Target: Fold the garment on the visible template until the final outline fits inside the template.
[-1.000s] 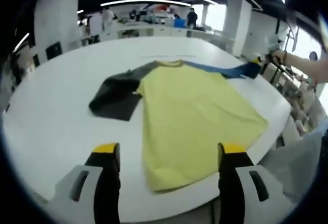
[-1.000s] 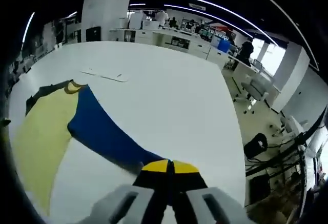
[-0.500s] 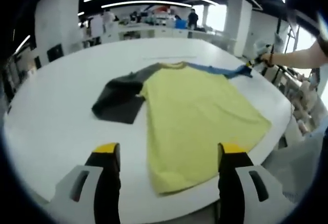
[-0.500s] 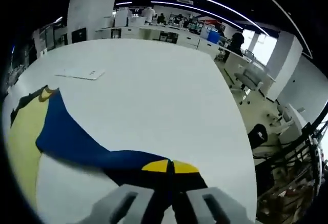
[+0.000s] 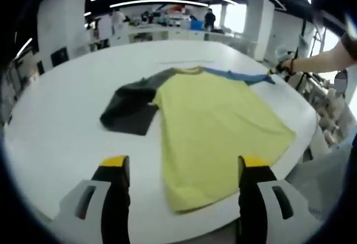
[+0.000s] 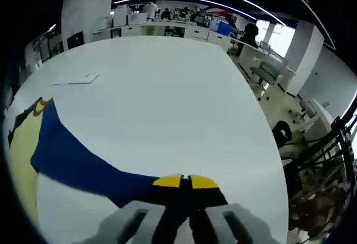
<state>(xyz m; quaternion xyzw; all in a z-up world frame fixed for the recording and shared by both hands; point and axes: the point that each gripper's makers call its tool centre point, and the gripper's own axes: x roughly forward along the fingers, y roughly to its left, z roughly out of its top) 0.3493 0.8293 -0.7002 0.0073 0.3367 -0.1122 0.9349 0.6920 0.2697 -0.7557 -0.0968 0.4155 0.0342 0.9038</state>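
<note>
A T-shirt lies flat on the white table [image 5: 50,138]: yellow body [image 5: 215,127], dark grey sleeve [image 5: 129,107] spread to the left, blue sleeve [image 5: 237,76] stretched out to the far right. My left gripper [image 5: 184,168] hovers open over the near hem, its yellow-tipped jaws wide apart and holding nothing. At the far right a hand holds my right gripper [image 5: 277,70] at the blue sleeve's end. In the right gripper view the right gripper [image 6: 185,181] is shut on the cuff of the blue sleeve [image 6: 78,163], which runs back left to the yellow body [image 6: 19,154].
A thin white sheet [image 6: 75,79] lies on the table beyond the collar. Office chairs [image 6: 265,73] and cables [image 6: 318,160] stand past the table's right edge. Desks and people [image 5: 117,20] fill the far background. The table edge runs close under my left gripper.
The right gripper has pulled the blue sleeve outward, stretching it straighter and flatter. The left gripper stays open above the hem; the view shifted slightly.
</note>
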